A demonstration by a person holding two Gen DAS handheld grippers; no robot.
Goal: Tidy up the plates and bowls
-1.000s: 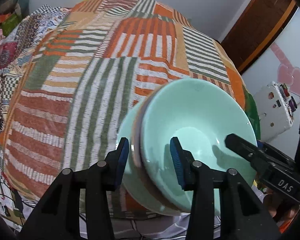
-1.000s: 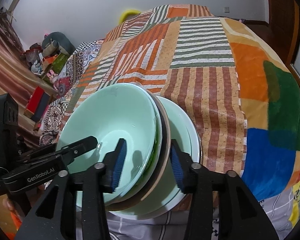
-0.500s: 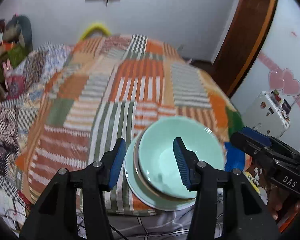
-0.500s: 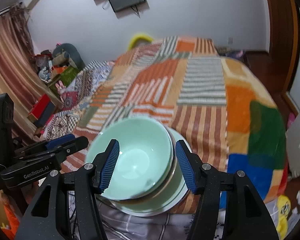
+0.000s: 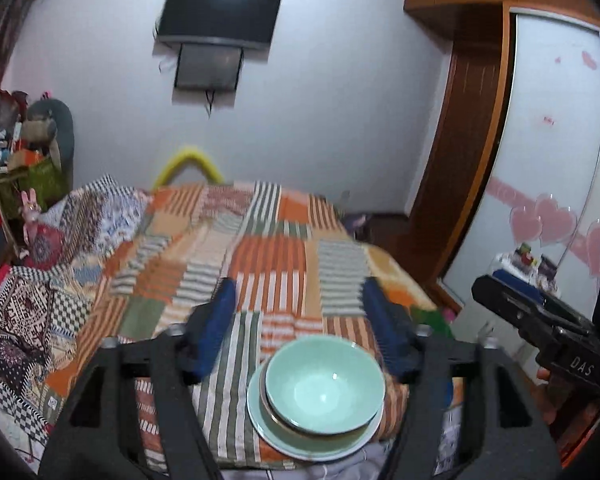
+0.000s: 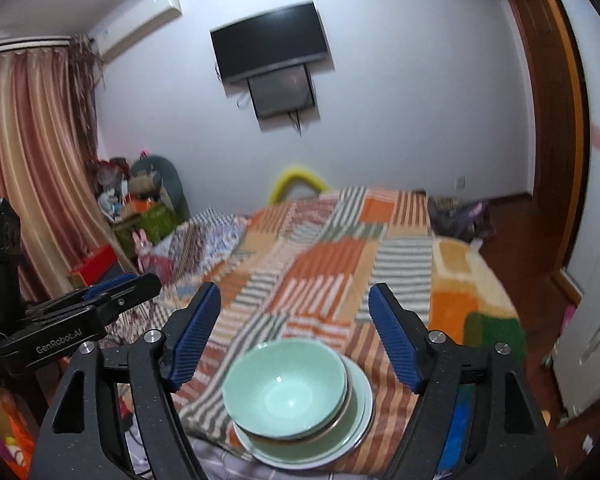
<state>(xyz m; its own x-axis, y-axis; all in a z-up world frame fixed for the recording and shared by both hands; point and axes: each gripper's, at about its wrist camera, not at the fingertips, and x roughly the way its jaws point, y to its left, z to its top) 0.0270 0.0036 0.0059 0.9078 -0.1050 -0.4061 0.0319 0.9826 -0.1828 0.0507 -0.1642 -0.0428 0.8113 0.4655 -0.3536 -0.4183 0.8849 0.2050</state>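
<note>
A pale green bowl point(image 5: 324, 390) point(image 6: 286, 388) sits in a brown-rimmed plate on a pale green plate point(image 5: 260, 420) point(image 6: 360, 420), stacked at the near edge of the bed. My left gripper point(image 5: 300, 334) hovers above and behind the stack, its jaws opening, with nothing between them. My right gripper point(image 6: 296, 336) hangs likewise over the stack, jaws opening and nothing in them. Each gripper shows in the other's view: the right gripper point(image 5: 540, 320) at the right, the left gripper point(image 6: 84, 308) at the left.
A striped patchwork quilt point(image 5: 280, 272) covers the bed. A television point(image 6: 272, 42) hangs on the far wall. A wooden wardrobe point(image 5: 460, 160) stands at the right, toys and boxes point(image 5: 24, 168) at the left, a curtain point(image 6: 32, 160) beyond.
Both grippers straddled the stack's rim a second ago. They have since risen, drawn back and tilted up, their jaws spreading wider. The stack stays on the bed's edge.
</note>
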